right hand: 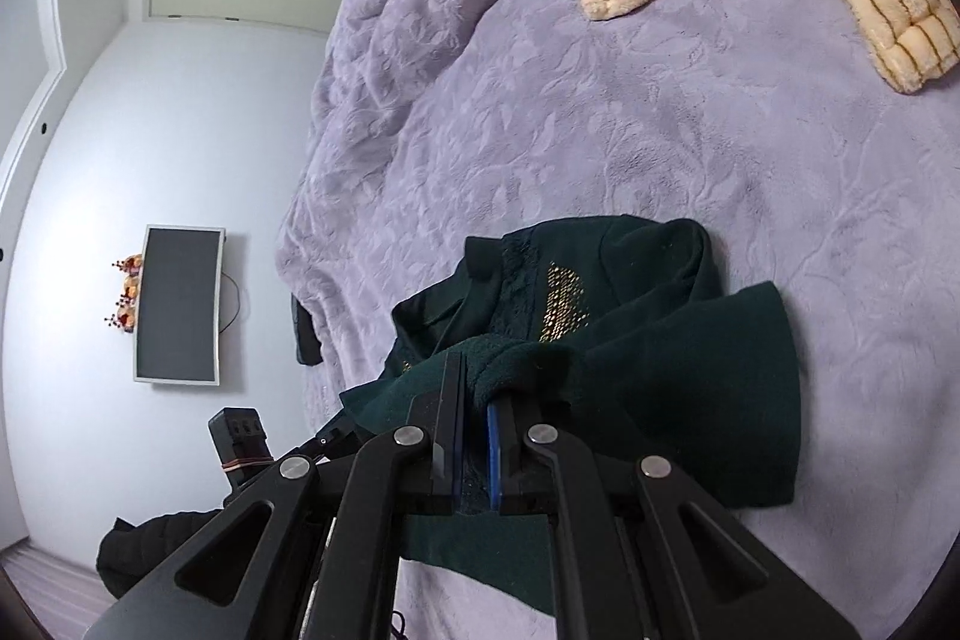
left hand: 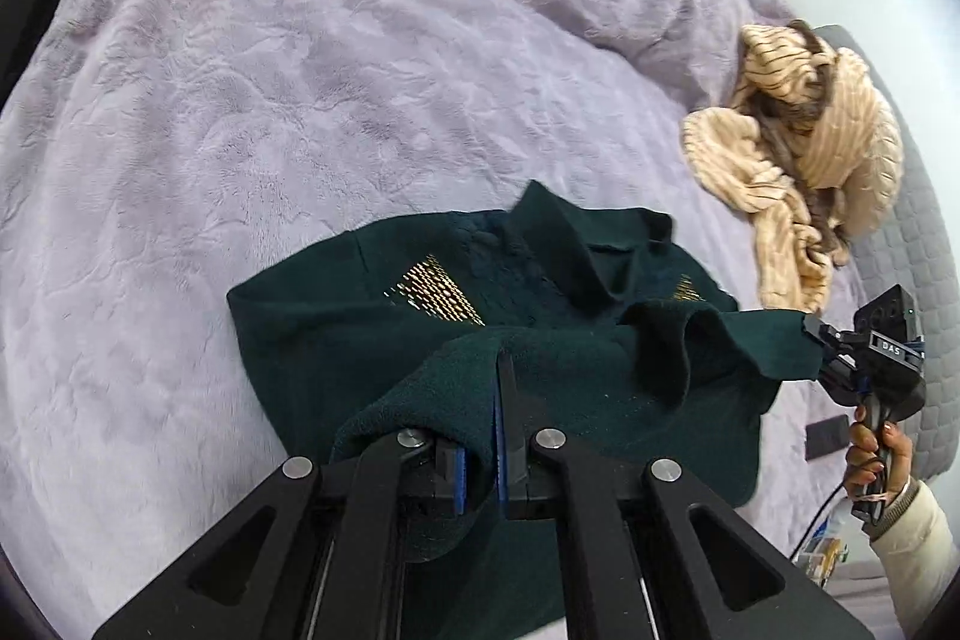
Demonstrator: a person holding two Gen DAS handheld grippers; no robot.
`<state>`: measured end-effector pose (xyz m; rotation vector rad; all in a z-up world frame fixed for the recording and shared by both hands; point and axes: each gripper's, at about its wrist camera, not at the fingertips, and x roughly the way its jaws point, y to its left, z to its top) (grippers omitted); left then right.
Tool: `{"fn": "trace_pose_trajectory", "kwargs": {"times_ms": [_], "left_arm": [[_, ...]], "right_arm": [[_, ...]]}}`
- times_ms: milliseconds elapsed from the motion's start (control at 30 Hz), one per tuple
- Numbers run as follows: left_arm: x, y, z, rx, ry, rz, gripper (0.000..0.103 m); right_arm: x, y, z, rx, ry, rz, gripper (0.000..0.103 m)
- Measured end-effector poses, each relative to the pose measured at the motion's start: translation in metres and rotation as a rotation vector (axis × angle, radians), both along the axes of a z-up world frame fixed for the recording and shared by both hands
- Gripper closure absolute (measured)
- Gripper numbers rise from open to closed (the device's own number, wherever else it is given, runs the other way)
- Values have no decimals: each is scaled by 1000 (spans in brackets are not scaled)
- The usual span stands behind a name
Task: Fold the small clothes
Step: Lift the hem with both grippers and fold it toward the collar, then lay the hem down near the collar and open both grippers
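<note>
A dark green collared top (left hand: 336,328) with gold studs lay half-folded on the bed, its hem lifted; a crumpled cream striped garment (left hand: 798,172) sat at two o'clock.

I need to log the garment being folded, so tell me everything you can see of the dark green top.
The dark green top looks like soft knit or fleece, with a collar and gold studded patches by it. It lies partly on the lilac bedspread; its near edge is lifted and bunched, pinched in the shut jaws of the left gripper and right gripper.

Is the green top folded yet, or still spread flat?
Mid-fold. The green top has its hem lifted off the lilac blanket, pinched by the left gripper and right gripper, over the collar end.
</note>
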<state>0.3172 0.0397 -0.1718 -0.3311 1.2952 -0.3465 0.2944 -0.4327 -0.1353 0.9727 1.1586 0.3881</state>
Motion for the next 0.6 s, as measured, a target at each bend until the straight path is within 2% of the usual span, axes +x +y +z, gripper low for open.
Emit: {"fn": "trace_pose_trajectory", "kwargs": {"times_ms": [100, 200, 400, 533, 600], "left_arm": [[18, 5, -27, 3, 44, 44, 96], [30, 6, -41, 3, 57, 59, 96], [50, 11, -25, -25, -11, 66, 96], [59, 6, -47, 37, 51, 52, 96], [59, 7, -55, 36, 73, 63, 96]], "right_arm": [[16, -3, -20, -1, 21, -23, 97], [29, -3, -34, -13, 31, -33, 97], [49, -12, -43, 29, -15, -79, 97], [61, -6, -61, -90, 53, -59, 97], [61, -5, -68, -105, 78, -77, 91]]}}
